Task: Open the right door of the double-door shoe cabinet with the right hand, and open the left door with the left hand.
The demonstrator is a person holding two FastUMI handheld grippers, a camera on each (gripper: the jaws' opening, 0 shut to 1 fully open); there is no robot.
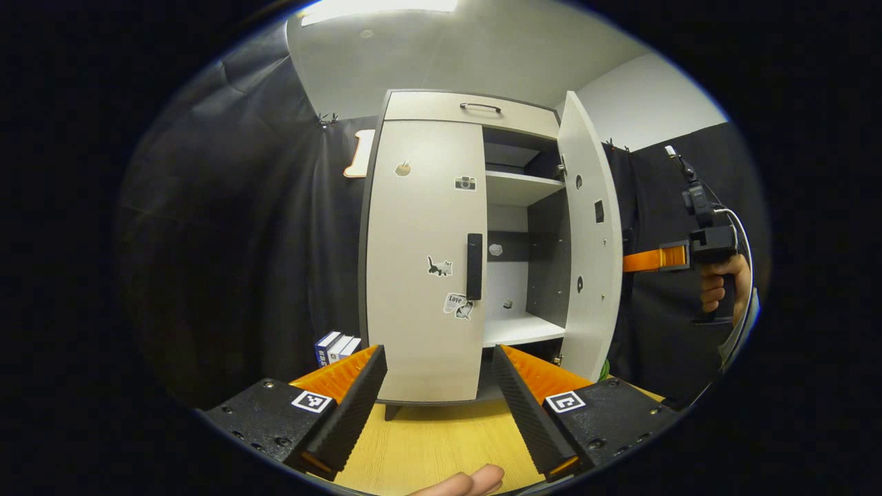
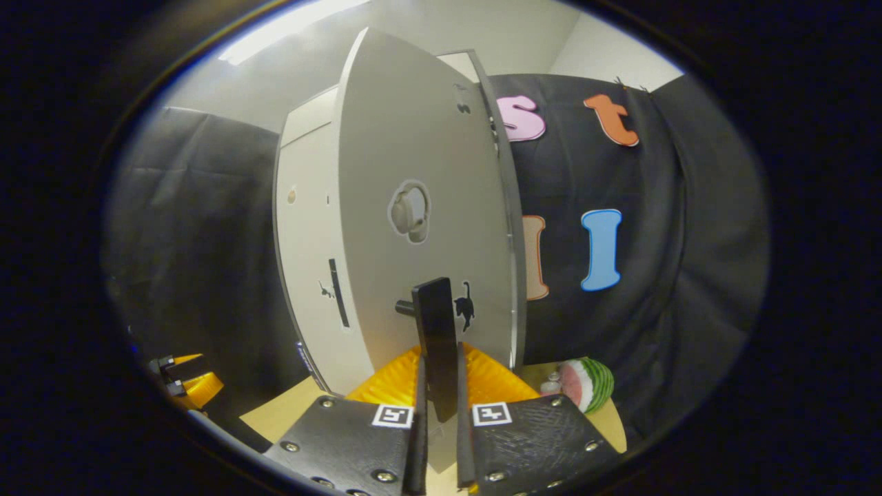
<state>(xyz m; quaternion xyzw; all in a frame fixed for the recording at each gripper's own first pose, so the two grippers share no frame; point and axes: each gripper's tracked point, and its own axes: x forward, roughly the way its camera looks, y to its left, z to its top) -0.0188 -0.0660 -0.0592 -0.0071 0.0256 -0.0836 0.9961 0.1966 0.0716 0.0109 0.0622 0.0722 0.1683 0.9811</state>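
Shoe cabinet point(image 1: 441, 110): stands on a wooden tabletop point(image 1: 441, 441), filling the middle of the left gripper view.
Right door point(image 1: 589, 234): swung open toward 3 o'clock, showing bare shelves point(image 1: 520, 187) inside.
Left door point(image 1: 420, 262): closed, its dark vertical handle point(image 1: 474, 266) on the inner edge (stickers dot the panel).
Left gripper point(image 1: 438, 386): at 6 o'clock in its own view, fingers spread wide with nothing between them, short of the left door.
Right gripper point(image 2: 438, 386): fingers pressed on either side of the right door's handle point(image 2: 438, 344); in the left gripper view it sits at 3 o'clock in a hand point(image 1: 723, 282).
Watermelon slice point(image 2: 586, 382): on the tabletop at 5 o'clock in the right gripper view, beside the cabinet.
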